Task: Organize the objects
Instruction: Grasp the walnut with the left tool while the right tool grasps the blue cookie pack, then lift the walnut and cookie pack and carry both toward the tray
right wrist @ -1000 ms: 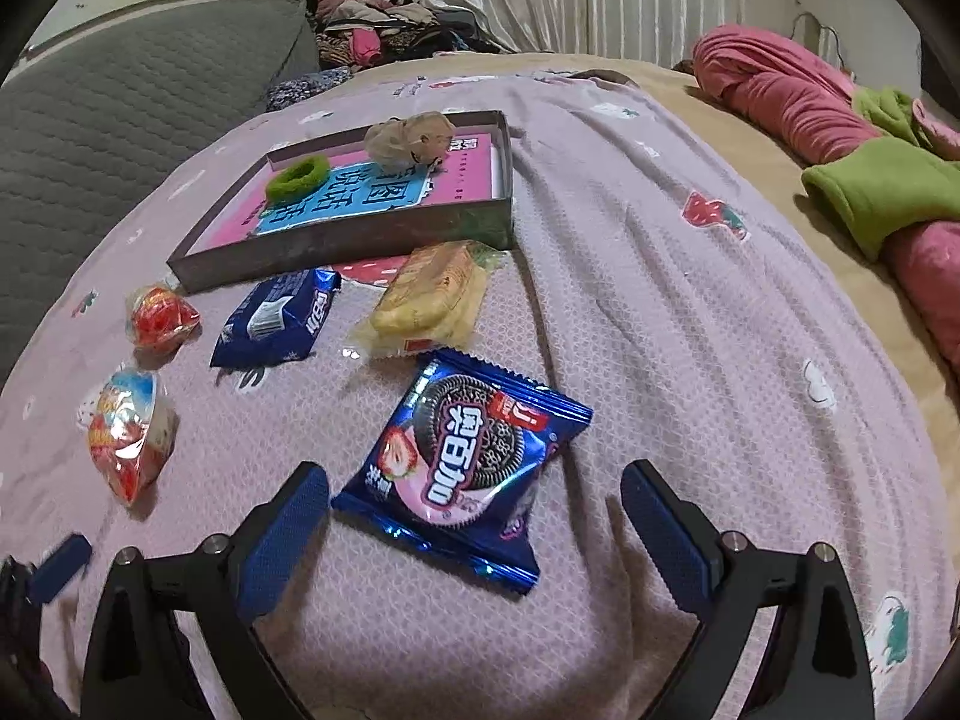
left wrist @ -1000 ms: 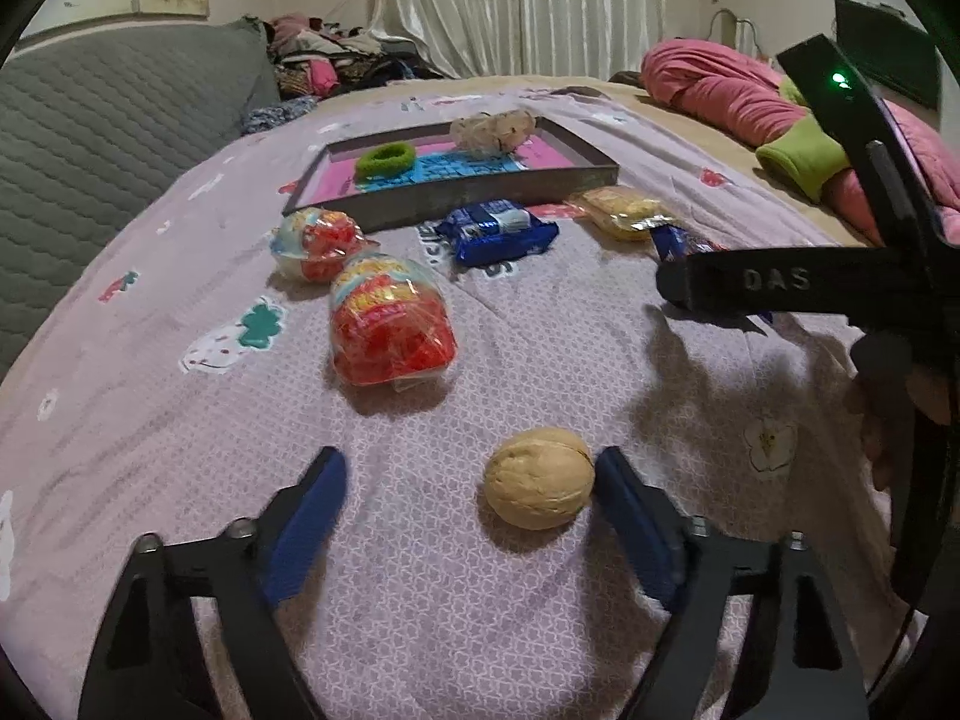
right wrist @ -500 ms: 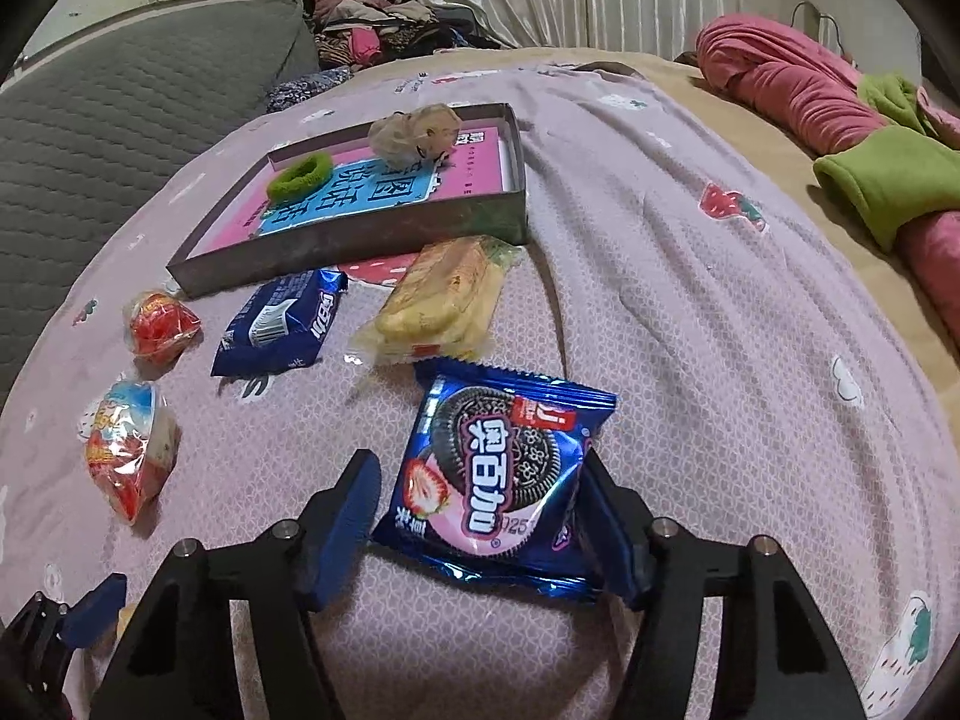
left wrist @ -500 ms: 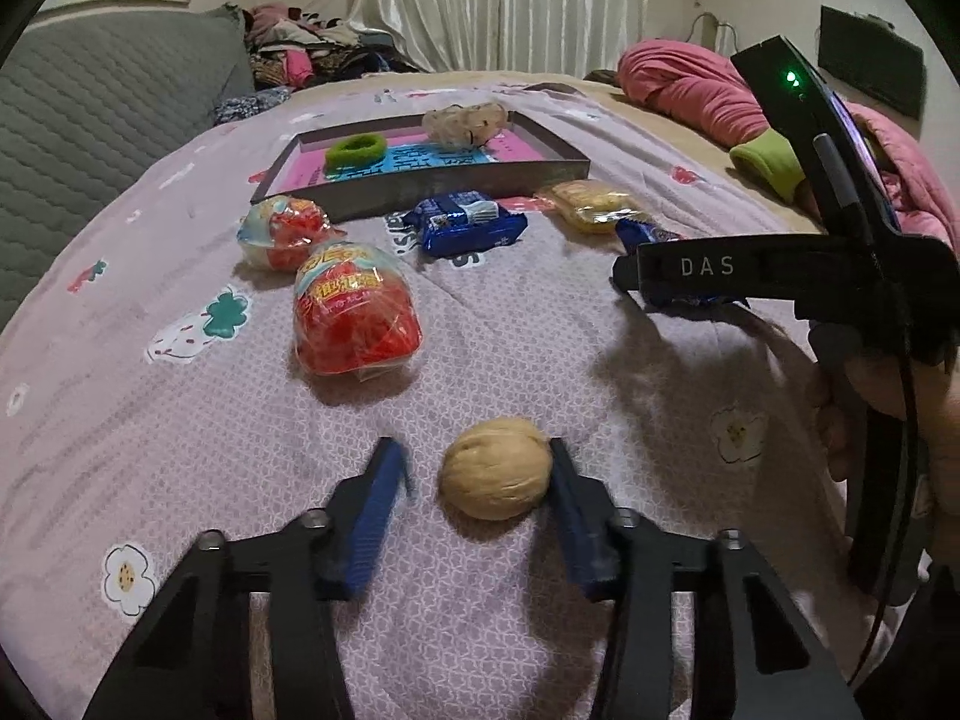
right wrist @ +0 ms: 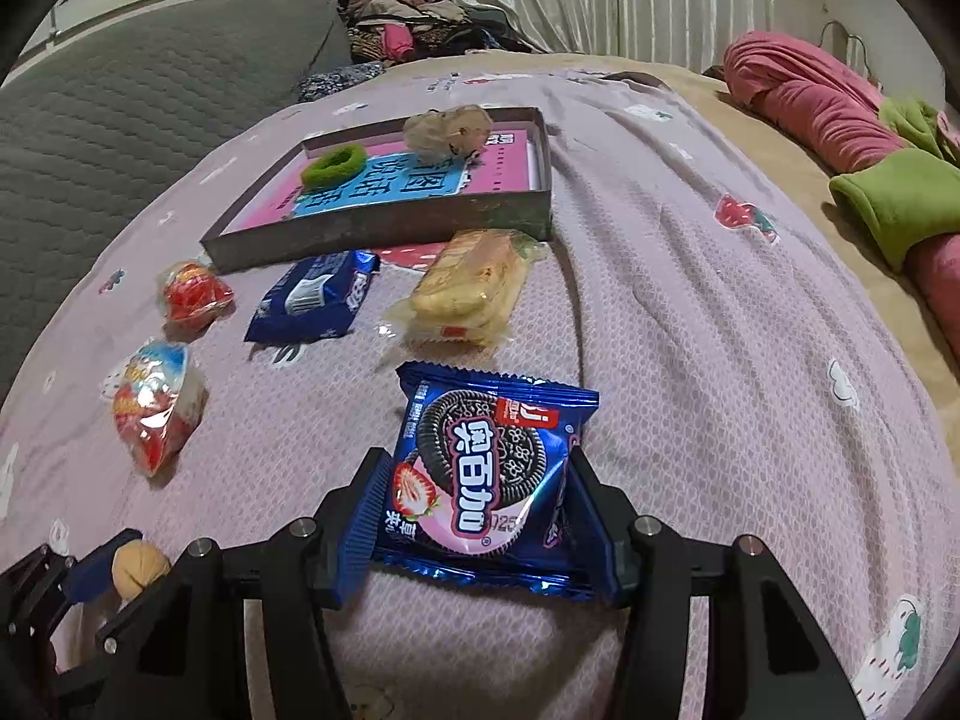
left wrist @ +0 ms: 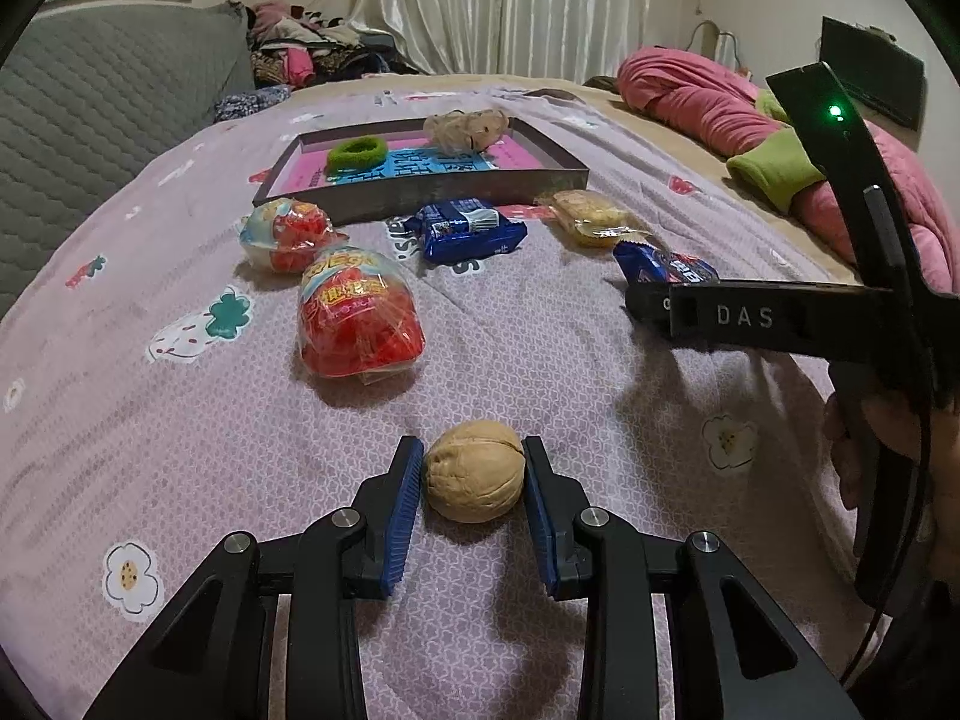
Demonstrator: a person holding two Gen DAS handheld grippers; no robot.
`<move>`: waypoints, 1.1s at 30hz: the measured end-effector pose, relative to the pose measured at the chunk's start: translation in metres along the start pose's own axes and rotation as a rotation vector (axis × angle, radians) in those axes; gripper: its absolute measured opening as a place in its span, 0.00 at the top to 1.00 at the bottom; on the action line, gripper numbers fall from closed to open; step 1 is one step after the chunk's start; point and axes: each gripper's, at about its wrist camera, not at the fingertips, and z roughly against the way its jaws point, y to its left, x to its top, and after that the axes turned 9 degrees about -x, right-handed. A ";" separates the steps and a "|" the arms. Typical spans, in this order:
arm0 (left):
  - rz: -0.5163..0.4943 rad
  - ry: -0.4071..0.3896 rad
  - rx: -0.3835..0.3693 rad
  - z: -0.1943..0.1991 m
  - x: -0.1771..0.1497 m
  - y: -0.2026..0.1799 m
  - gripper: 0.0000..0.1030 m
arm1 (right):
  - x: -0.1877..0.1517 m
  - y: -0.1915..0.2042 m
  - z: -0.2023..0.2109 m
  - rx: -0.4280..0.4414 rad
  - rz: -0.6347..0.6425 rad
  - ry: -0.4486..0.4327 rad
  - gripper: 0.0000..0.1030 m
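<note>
Both your grippers tilt down toward the bedspread (left wrist: 540,324); your left gripper (left wrist: 472,471) is closing, blue pads against either side of the walnut (left wrist: 474,471) near the bed's near edge; your right gripper (right wrist: 474,504) pinches the blue cookie packet (right wrist: 486,474) at both sides, narrowly parted; the tray (right wrist: 384,228) lies beyond.

Pink patterned bedspread (left wrist: 540,330) carries a shallow box (left wrist: 456,192), wrapped snacks (left wrist: 354,318), a walnut (left wrist: 474,471)
</note>
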 end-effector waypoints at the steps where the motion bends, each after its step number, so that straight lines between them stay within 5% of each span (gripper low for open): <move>1: -0.002 -0.001 0.003 0.000 0.000 0.000 0.67 | -0.001 0.000 0.001 0.002 0.002 -0.001 0.45; 33: 0.015 -0.065 0.035 0.040 0.008 0.006 0.68 | -0.014 0.022 0.060 0.042 0.067 -0.085 0.45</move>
